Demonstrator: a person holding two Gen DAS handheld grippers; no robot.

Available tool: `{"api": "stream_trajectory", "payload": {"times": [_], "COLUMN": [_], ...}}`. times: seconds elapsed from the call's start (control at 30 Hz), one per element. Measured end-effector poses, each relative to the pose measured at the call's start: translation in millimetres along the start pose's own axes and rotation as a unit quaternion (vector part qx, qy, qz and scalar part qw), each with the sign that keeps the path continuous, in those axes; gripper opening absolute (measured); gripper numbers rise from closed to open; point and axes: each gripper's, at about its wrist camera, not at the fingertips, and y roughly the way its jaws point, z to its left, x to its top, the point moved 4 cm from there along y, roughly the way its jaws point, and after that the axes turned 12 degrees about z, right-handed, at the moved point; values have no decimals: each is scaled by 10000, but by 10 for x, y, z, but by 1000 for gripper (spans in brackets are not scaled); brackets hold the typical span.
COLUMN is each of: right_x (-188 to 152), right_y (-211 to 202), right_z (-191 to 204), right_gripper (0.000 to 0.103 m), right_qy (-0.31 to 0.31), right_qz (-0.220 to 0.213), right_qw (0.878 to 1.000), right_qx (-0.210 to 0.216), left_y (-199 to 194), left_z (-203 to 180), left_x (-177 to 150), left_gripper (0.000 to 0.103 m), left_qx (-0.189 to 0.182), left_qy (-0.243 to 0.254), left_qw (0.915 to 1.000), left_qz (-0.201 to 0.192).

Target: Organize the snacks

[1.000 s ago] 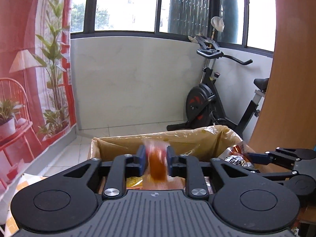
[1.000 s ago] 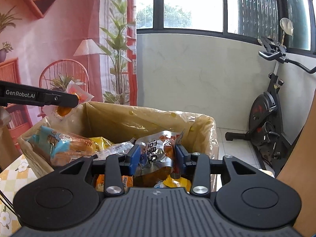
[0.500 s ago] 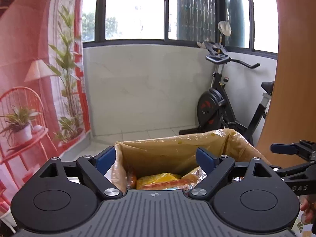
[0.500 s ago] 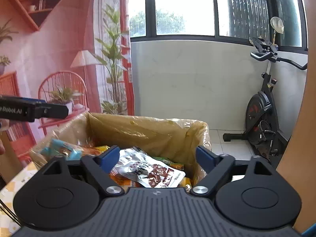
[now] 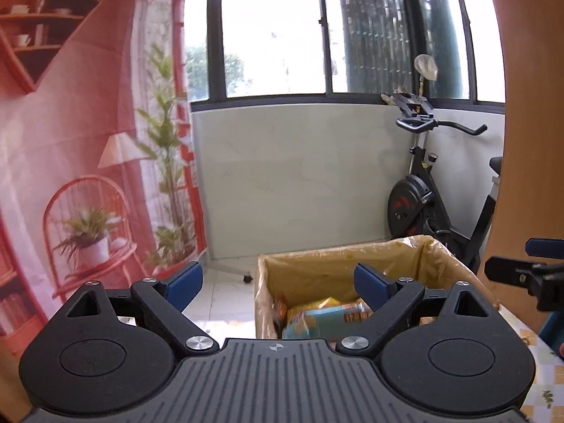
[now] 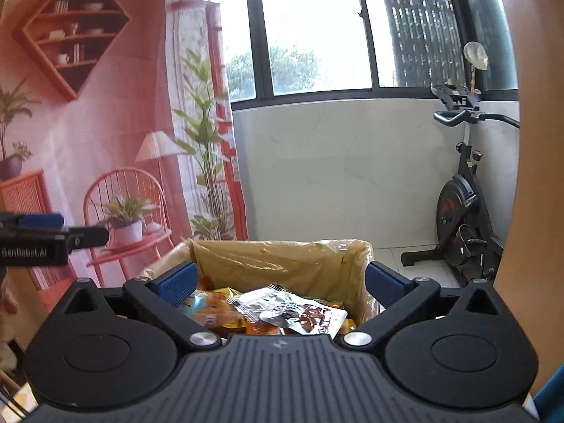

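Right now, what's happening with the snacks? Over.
Left tool and right tool just opened, both empty. Silver foil snack packet lies in the brown lined cardboard box. Nothing in the way.

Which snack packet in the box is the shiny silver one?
The silver packet with dark and red print, lying flat on top of the pile at the right of the lined cardboard box. The snacks around it are orange, yellow or blue.

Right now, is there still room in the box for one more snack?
The box is crowded near the front: the silver packet lies on top of orange packets. Bare room shows along the far wall, where the yellow lining is uncovered above the pile. Both grippers, left and right, have just opened and hold nothing.
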Motion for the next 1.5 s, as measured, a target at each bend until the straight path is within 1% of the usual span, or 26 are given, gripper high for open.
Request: {"api": "stream_trajectory", "payload": {"times": [0.1, 0.17, 0.2, 0.27, 0.33, 0.47, 0.6, 0.7, 1.13, 1.5], "right_x": [-13, -33, -48, -74, -111, -155, -189, -208, -224, -220], "right_y": [-174, -308, -383, -501, -620, -767, -816, -806, -791, -793], "right_z": [35, 70, 88, 121, 168, 257, 317, 322, 259, 270], "right_gripper": [103, 103, 103, 103, 103, 103, 103, 103, 103, 103], "right_qy": [125, 166, 195, 224, 196, 146, 101, 100, 222, 187], "right_qz": [11, -1, -33, -58, -93, -102, -80, -57, -27, -2], "right_qw": [9999, 9998, 9997, 9996, 9997, 9998, 9999, 9999, 9997, 9998], "right_qx": [-14, 67, 114, 143, 74, 36, 42, -45, -76, -86], "left_y": [-228, -371, -432, -535, -597, -640, -622, -608, -625, -640], "left_z": [50, 82, 82, 53, 25, 24, 78, 79, 78, 66], "left_x": [-65, -107, -130, -161, -194, -240, -298, -317, -336, -352], "left_gripper": [94, 94, 94, 94, 94, 94, 94, 94, 94, 94], "left_qx": [-54, -166, -159, -72, -6, -45, -56, -10, 38, -48], "left_qy": [-209, -317, -335, -263, -210, -198, -315, -319, -341, -380], "left_qw": [9998, 9994, 9993, 9996, 9998, 9998, 9993, 9992, 9991, 9988], "left_qz": [-5, -40, -39, -42, -53, 77, 202, 252, 254, 293]}}
